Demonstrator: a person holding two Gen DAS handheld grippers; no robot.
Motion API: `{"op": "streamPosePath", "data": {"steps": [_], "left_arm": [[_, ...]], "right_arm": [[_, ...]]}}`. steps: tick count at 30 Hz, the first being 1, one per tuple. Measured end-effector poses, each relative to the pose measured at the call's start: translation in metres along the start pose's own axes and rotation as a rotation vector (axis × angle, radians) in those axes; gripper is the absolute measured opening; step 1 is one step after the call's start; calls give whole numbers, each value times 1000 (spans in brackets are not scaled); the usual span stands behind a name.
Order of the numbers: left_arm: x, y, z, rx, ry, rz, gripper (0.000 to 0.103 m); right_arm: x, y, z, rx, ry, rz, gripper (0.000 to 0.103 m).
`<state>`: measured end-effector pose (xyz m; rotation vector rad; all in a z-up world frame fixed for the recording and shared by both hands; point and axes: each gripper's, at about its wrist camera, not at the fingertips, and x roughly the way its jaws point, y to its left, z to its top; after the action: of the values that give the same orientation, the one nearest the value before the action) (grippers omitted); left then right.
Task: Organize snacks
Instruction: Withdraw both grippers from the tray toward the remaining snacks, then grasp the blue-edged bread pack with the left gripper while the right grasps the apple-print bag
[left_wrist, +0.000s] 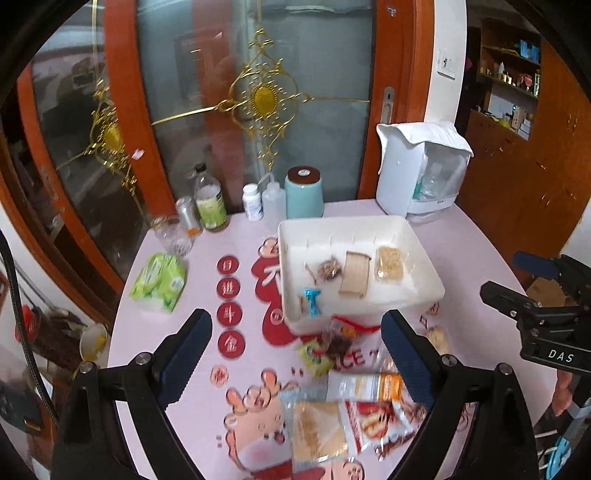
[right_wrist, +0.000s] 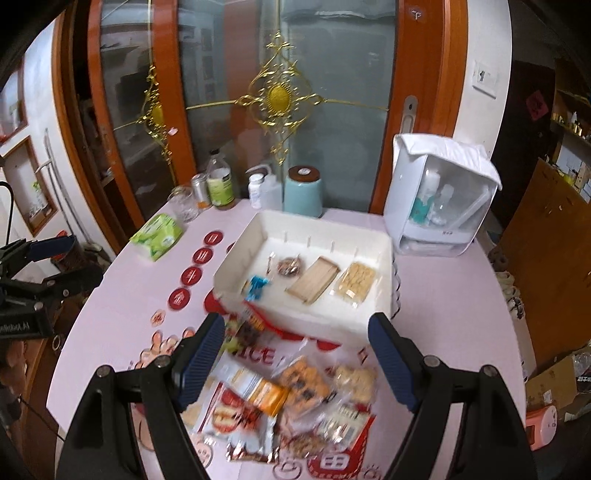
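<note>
Left gripper (left_wrist: 297, 354): jaws spread wide, nothing between the blue ribbed pads (left_wrist: 184, 360). It hangs above the near part of the pink round table (left_wrist: 480, 251), over a loose pile of snack packets (left_wrist: 347, 406). Nearest below it are a clear-wrapped pale wafer packet (left_wrist: 317, 432), a red-and-white packet with a bread picture (left_wrist: 373, 421) and an orange-and-white packet (left_wrist: 369, 386); all blurred, print unreadable. A small green sachet (left_wrist: 314, 356) and a dark red sachet (left_wrist: 338, 338) lie just beyond, near the box wall.

Right gripper (right_wrist: 297, 354): jaws likewise released, empty, over the same pile seen from the other side. An orange cracker packet (right_wrist: 304, 380) and a pale biscuit packet (right_wrist: 354, 378) lie between its fingers in view.

White rectangular plastic box (left_wrist: 424, 258) stands beyond the pile, mid-table. Inside, in a row: a blue-wrapped sweet (left_wrist: 311, 301), a small dark nut packet (left_wrist: 330, 271), a tan flat bar (left_wrist: 355, 273), a clear pack of pale yellow biscuits (left_wrist: 388, 264). They lie apart from one another.

Table left: green tissue pack (left_wrist: 159, 282), red round printed discs (left_wrist: 229, 291) in a line. Far edge: glass cup (left_wrist: 173, 236), metal tin (left_wrist: 188, 214), green-labelled bottle (left_wrist: 209, 201), white pill bottle (left_wrist: 252, 201), squeeze bottle (left_wrist: 273, 201), light blue canister with a brown lid (left_wrist: 304, 192), white cloth-topped appliance (left_wrist: 421, 173). Behind them stands a wood-framed glass door with gold ornament (left_wrist: 264, 98).
</note>
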<state>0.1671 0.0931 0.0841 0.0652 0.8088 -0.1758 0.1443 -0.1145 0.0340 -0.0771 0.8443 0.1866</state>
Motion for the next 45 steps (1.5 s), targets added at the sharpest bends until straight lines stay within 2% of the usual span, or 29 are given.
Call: {"op": "streamPosePath", "data": {"steps": [6,12,18,24,26,27,34,37,39,41,45], "left_arm": [[-7,20,-57,-35,54,-18,92],[9,24,-117,-70,101,-29,92],[45,10,-161,-38,148,-15,92],[87,-6,-203,-23,225,2,92],[98,-8,-212,-28,257,2,92],[104,-9,-218,-36,277,-2,92],[119,-6,-231,-98,338,-7,92],[124,-6,-231,-120,357,-12,92],[126,-7,-231,-121,362,-10,92],[129,-8,-229,-118,368,-9,92],[138,-14,-224,-118,385,-24,92]], "right_arm": [[7,16,-47,29,47,59,81],[25,24,-81,67,109,99,81],[75,31,-105,122,236,161,81],[132,43,-126,131,356,168,83],[146,44,-131,152,388,177,96],[153,45,-133,164,401,183,98],[187,61,-143,134,498,134,99],[197,54,-151,177,548,167,100],[195,45,-151,222,536,204,92],[190,36,-148,246,509,255,71],[183,19,-148,267,497,273,67]]}}
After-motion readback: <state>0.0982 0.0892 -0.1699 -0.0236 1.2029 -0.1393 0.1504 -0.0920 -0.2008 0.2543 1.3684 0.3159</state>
